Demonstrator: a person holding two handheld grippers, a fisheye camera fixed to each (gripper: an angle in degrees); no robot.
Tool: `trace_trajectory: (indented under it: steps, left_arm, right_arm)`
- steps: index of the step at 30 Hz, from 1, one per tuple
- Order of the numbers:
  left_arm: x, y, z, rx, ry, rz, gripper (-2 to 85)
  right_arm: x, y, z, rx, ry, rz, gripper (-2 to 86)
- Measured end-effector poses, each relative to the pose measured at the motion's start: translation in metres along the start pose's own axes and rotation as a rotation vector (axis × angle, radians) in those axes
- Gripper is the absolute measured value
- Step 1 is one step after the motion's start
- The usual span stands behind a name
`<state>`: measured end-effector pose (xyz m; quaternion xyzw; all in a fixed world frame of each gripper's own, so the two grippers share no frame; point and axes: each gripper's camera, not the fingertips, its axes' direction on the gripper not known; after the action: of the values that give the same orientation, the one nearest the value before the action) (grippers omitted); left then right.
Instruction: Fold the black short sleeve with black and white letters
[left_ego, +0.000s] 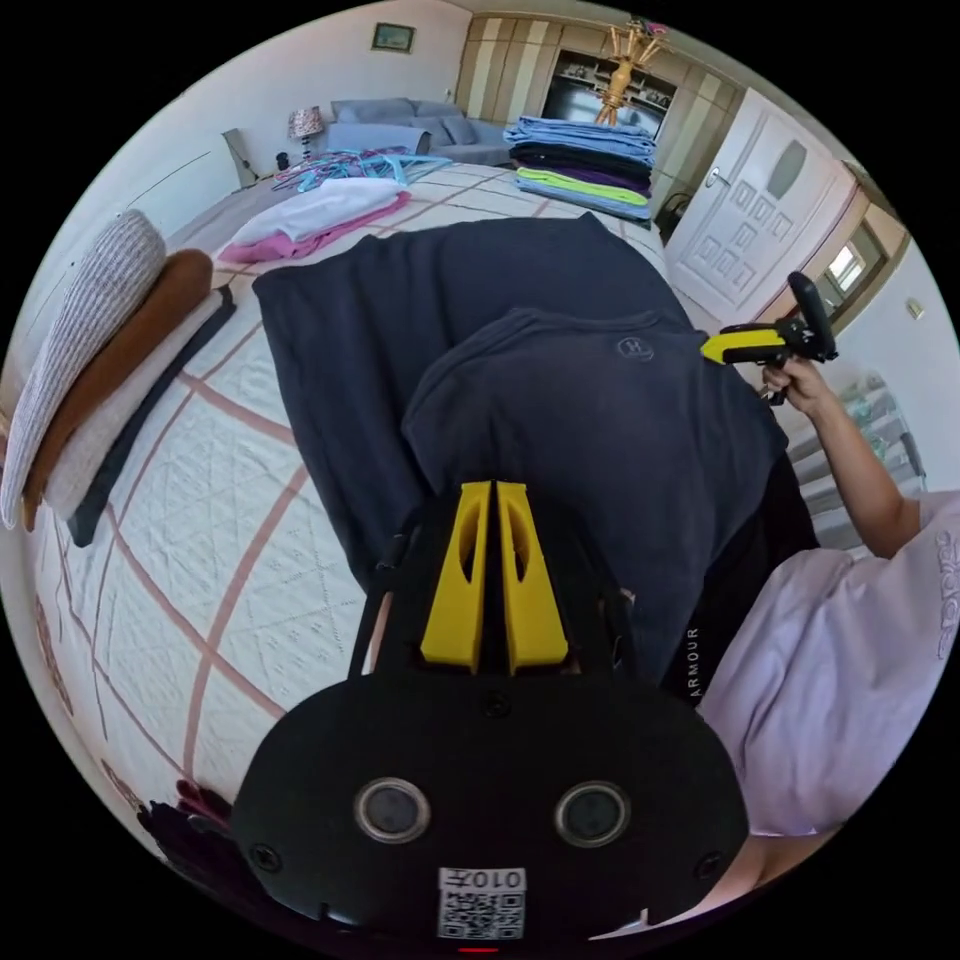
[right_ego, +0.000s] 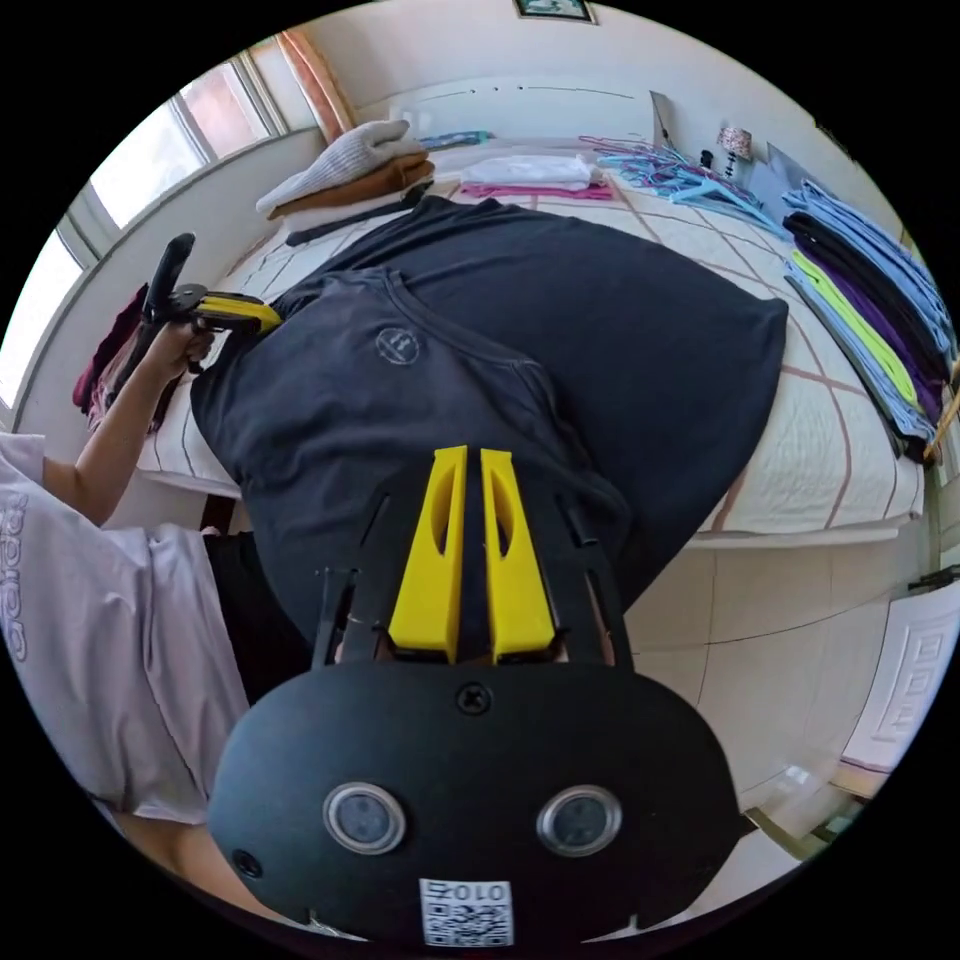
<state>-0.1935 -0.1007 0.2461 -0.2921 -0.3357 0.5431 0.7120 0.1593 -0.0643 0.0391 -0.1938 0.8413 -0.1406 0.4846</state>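
Quilted bed in a bright bedroom, dark shirts spread over it.

Nearest, left claw and right claw, each pressed together on an edge of the black short sleeve, draped off the bed's near side. Beneath it, a larger dark garment. Farther back, folded stack, hangers, pillows.

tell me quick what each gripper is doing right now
Left gripper: jaws closed on the edge of the black t-shirt.
Right gripper: jaws closed, clamped on the same t-shirt's other side.
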Motion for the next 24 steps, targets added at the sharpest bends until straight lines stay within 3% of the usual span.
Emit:
trace_trajectory:
  steps: [5, 12, 20, 24]
  left_arm:
    - [-0.015, -0.004, -0.006, -0.052, 0.075, 0.017, 0.4]
    - [-0.057, -0.048, -0.059, 0.131, -0.184, -0.082, 4.7]
    - [-0.156, -0.177, 0.009, -0.001, -0.285, -0.257, 10.6]
    - [-0.175, -0.196, 0.037, -0.059, -0.304, -0.314, 11.7]
  right_arm:
    - [0.007, 0.001, -0.004, -0.019, -0.043, -0.02, 2.7]
    - [0.054, 0.006, -0.078, 0.27, 0.06, 0.079, 3.7]
    - [0.136, -0.06, -0.074, 0.28, 0.139, 0.225, 7.5]
    - [0.174, -0.098, -0.052, 0.234, 0.183, 0.281, 9.1]
